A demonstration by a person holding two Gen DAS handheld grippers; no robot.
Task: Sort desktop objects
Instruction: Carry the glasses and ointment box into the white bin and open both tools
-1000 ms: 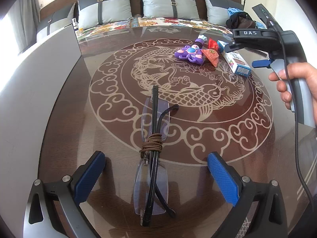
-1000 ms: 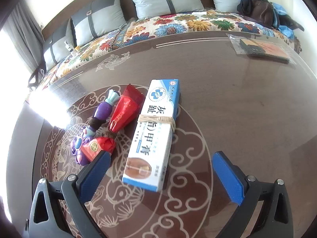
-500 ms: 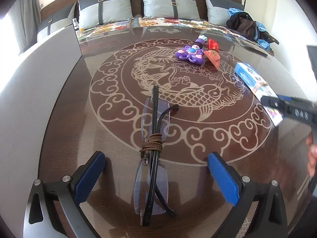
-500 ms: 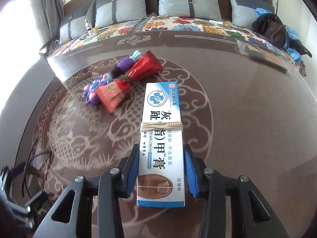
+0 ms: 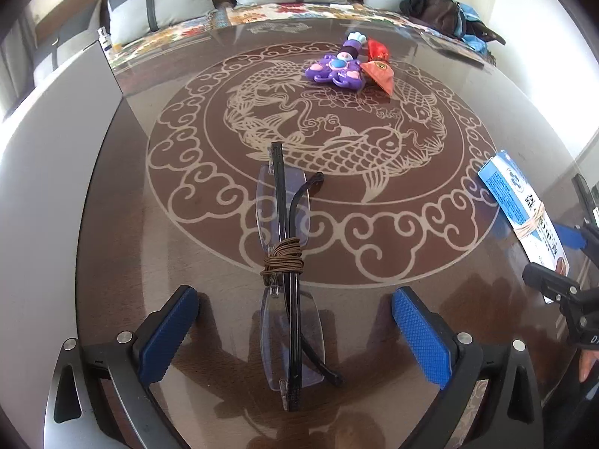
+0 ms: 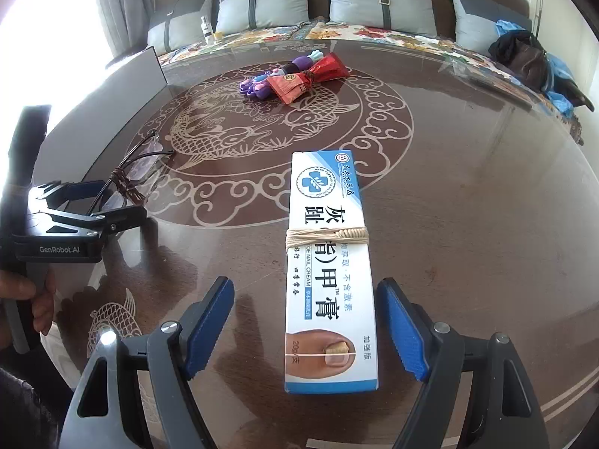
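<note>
Releasing the long blue-and-white cardboard cream box (image 6: 329,273), tied round its middle with a tan cord, your right gripper (image 6: 307,333) is opening its jaws, and the box lies flat on the dark glass-topped table (image 6: 468,224) between pads that no longer touch it. Your left gripper (image 5: 295,336) hangs spread astride the folded rimless glasses (image 5: 286,273) bound with brown cord, presumably staged for the next pick.
</note>
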